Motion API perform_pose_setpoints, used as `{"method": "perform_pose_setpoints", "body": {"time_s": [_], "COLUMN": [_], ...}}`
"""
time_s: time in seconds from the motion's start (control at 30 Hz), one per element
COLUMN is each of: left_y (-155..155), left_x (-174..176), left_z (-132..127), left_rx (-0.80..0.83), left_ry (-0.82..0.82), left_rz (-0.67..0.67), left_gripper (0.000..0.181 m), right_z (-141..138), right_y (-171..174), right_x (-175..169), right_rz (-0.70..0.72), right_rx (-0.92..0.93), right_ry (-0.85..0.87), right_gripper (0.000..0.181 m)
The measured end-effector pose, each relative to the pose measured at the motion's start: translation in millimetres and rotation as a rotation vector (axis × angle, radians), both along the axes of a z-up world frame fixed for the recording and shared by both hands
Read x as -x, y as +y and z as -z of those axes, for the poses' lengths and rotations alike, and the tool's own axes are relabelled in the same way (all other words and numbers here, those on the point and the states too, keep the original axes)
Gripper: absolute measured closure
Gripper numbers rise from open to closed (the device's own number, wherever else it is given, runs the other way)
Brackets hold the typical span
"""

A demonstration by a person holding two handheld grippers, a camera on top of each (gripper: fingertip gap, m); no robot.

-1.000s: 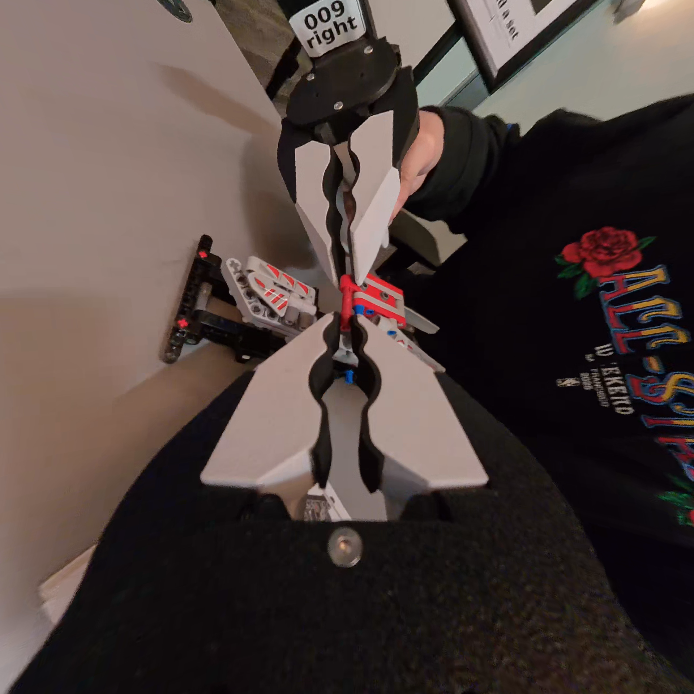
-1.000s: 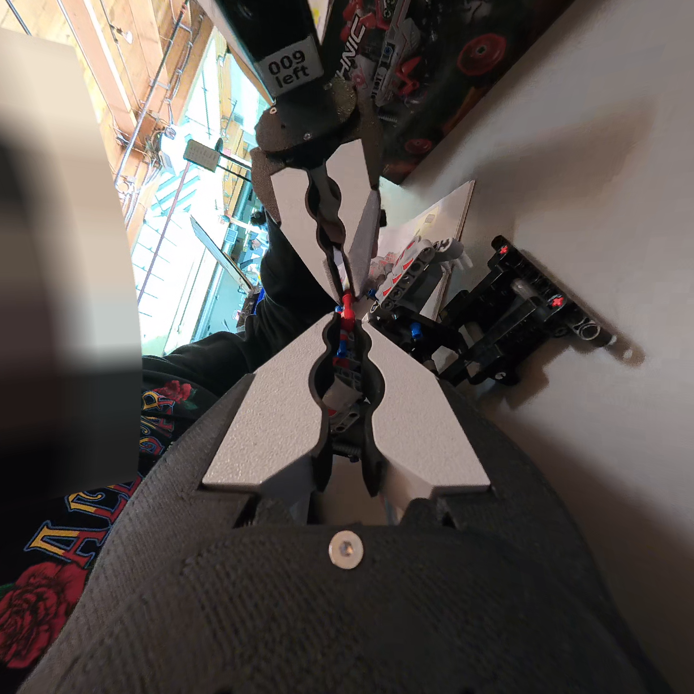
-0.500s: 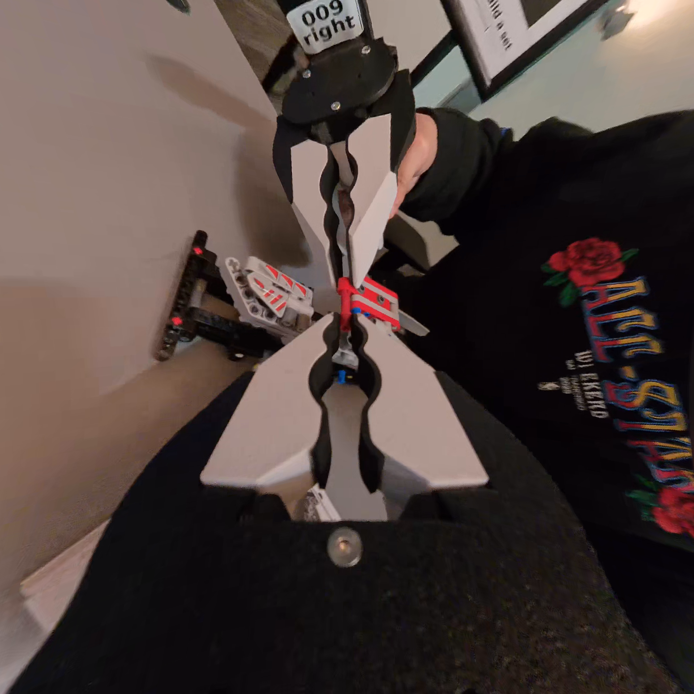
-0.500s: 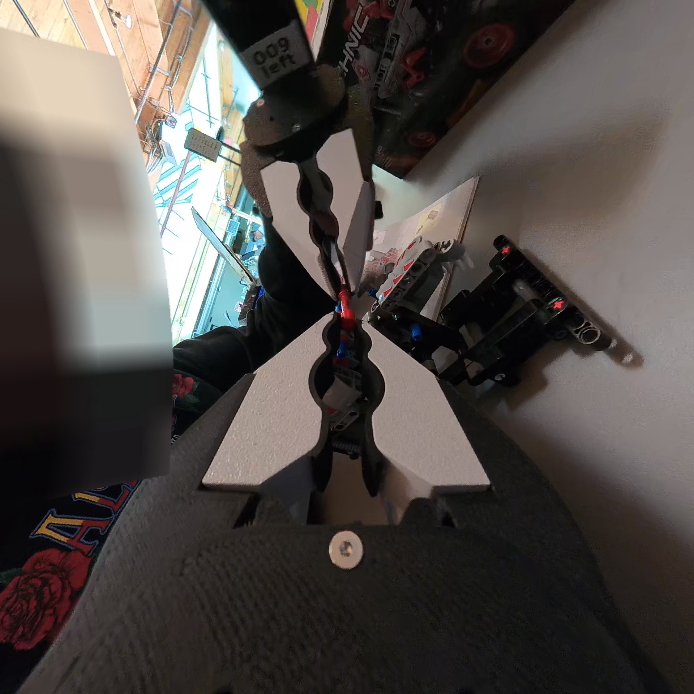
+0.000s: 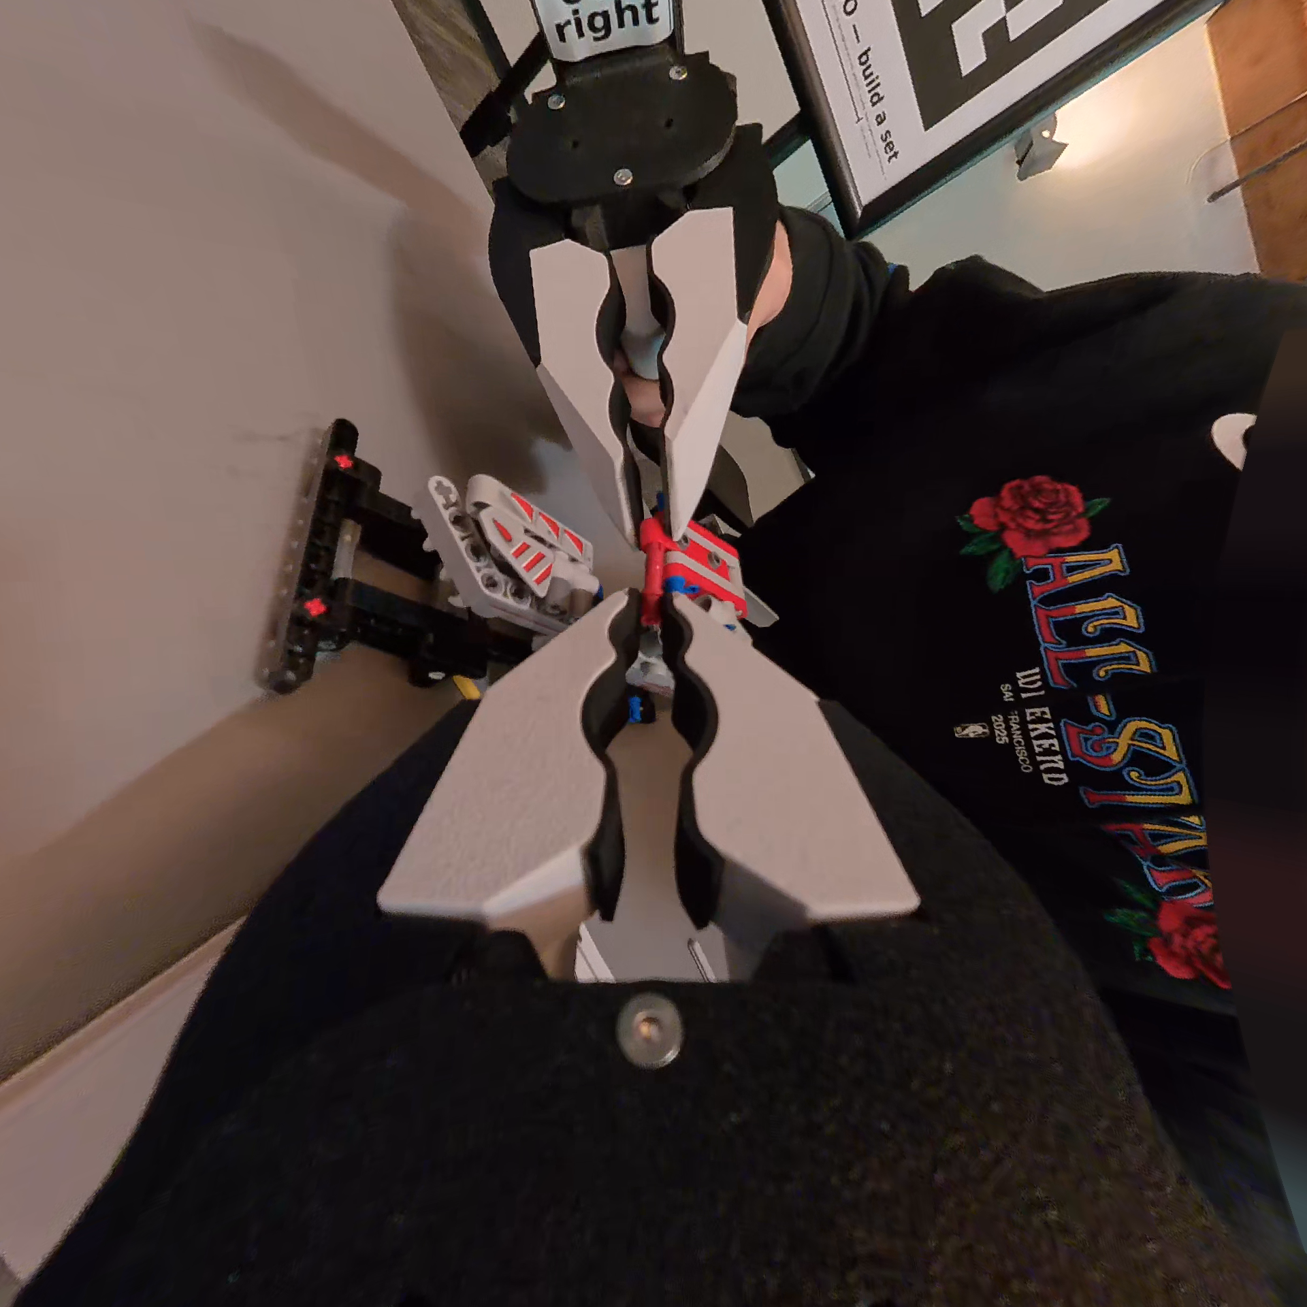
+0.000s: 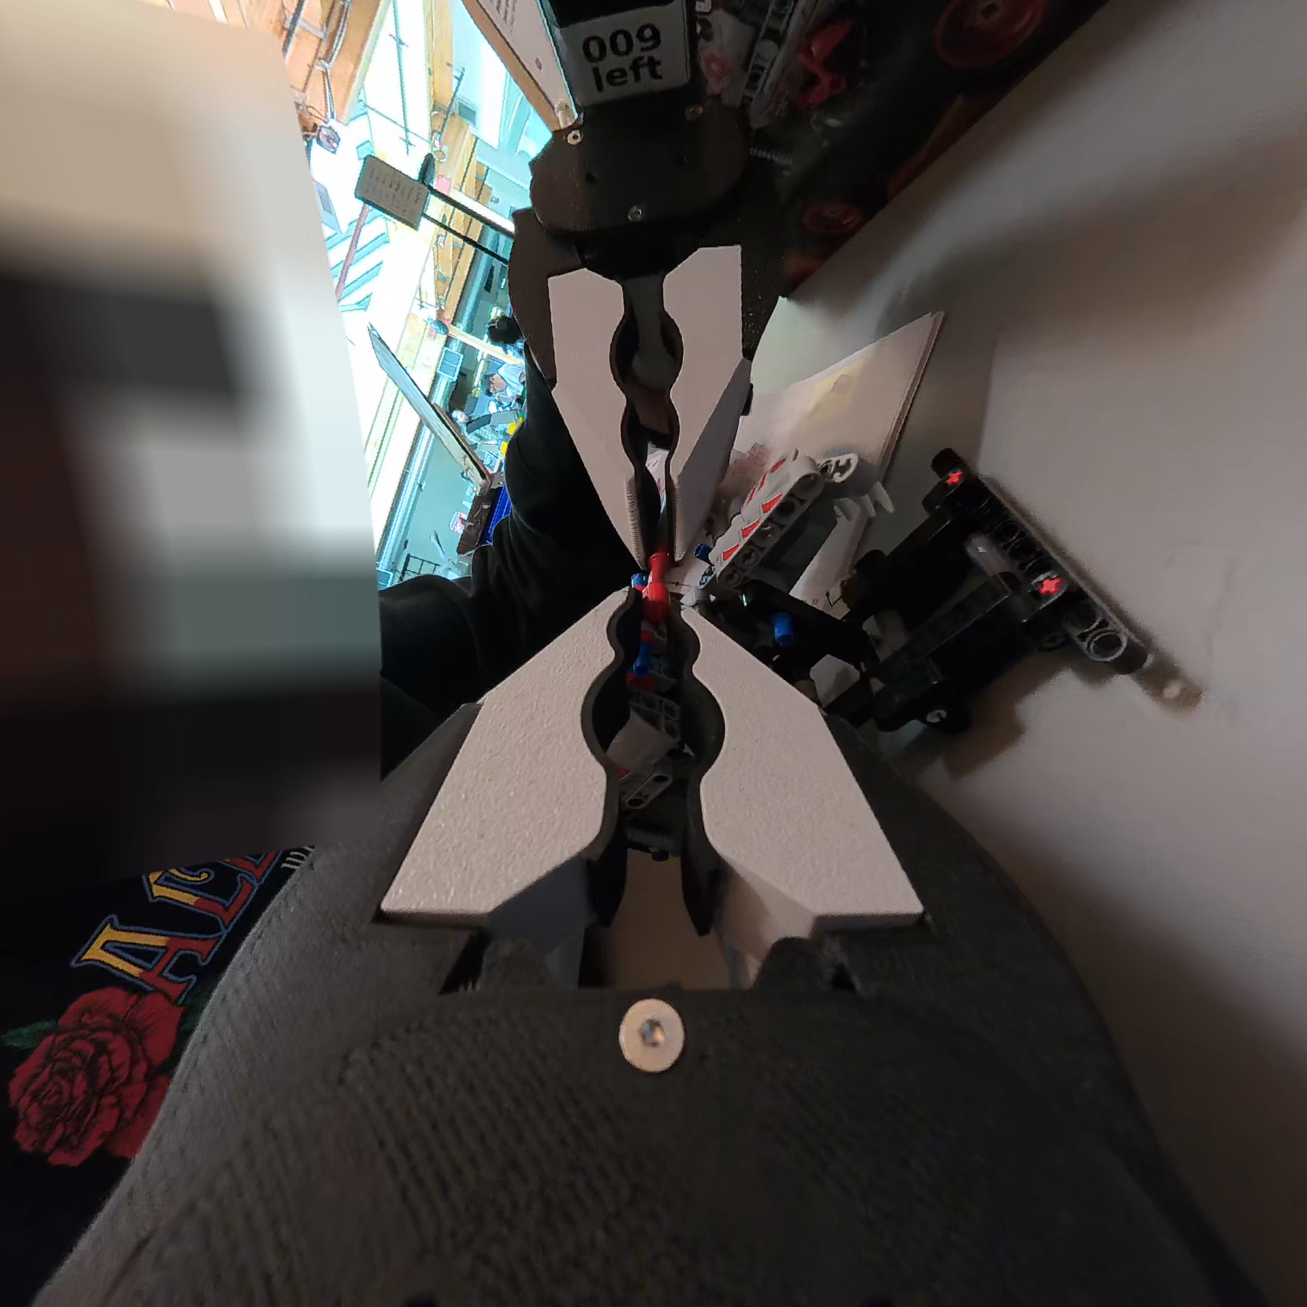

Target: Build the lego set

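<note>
A small red, white and blue lego sub-assembly (image 5: 696,566) hangs in the air between my two grippers, which meet tip to tip. My left gripper (image 5: 651,610) is shut on its red pin end (image 5: 654,587). My right gripper (image 6: 654,607) is shut on the same sub-assembly, whose grey and red part (image 6: 647,735) sits between its fingers. The right gripper (image 5: 654,534) points down at mine in the left wrist view. The left gripper (image 6: 654,548) does the same in the right wrist view. A black lego frame (image 5: 332,559) joined to a white red-striped panel (image 5: 523,552) lies on the table.
The black frame (image 6: 990,587) and white panel (image 6: 771,509) lie just beside the grippers on the pale table (image 6: 1131,353). An instruction booklet (image 6: 849,382) lies behind them and the lego box (image 6: 884,71) stands farther back. A person in a black printed sweatshirt (image 5: 1025,636) is close by. Only a small space, under 4 cm, lies between the two pairs of fingers.
Both grippers stay shut on the sub-assembly. They have twisted relative to each other, so each now sees the other's two fingers more squarely. The table parts have not moved.
</note>
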State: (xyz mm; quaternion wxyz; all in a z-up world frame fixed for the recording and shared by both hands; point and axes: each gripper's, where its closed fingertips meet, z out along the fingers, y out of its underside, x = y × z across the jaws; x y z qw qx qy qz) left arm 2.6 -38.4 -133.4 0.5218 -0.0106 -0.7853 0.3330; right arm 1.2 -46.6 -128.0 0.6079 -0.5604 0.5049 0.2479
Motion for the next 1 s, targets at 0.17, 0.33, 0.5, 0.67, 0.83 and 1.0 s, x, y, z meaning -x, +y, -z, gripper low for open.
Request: {"method": "perform_pose_setpoints", "body": {"time_s": [0.17,0.33,0.5,0.67,0.83,1.0], "left_y": [-0.7,0.3,-0.2,-15.6,-4.8,10.2], "left_x": [-0.7,-4.4,-6.0,4.1,-10.6,-61.4], "left_z": [0.1,-1.4,-1.1,-40.5,-36.8,-46.2], "left_rx": [-0.003,-0.004,-0.006,0.171,0.130,0.139], "left_ry": [-0.087,-0.265,-0.160,-0.205,-0.308,-0.421], "left_rz": [-0.018,-0.038,-0.031,-0.097,-0.177,-0.393], "left_gripper": [0.179,0.179,0.179,0.181,0.181,0.181], "right_z": [0.5,0.7,1.1,1.3,0.3,-0.8], "right_y": [-1.0,-0.1,1.4,2.9,22.1,17.1], "right_x": [-0.1,-2.6,-3.7,-4.1,-7.6,-8.4], "right_rz": [-0.006,-0.008,-0.021,-0.027,-0.047,-0.032], "right_rx": [0.019,0.054,0.059,0.055,0.029,0.045], "right_ry": [0.001,-0.011,-0.009,-0.006,-0.029,-0.042], "right_gripper": [0.174,0.174,0.174,0.174,0.174,0.174]}}
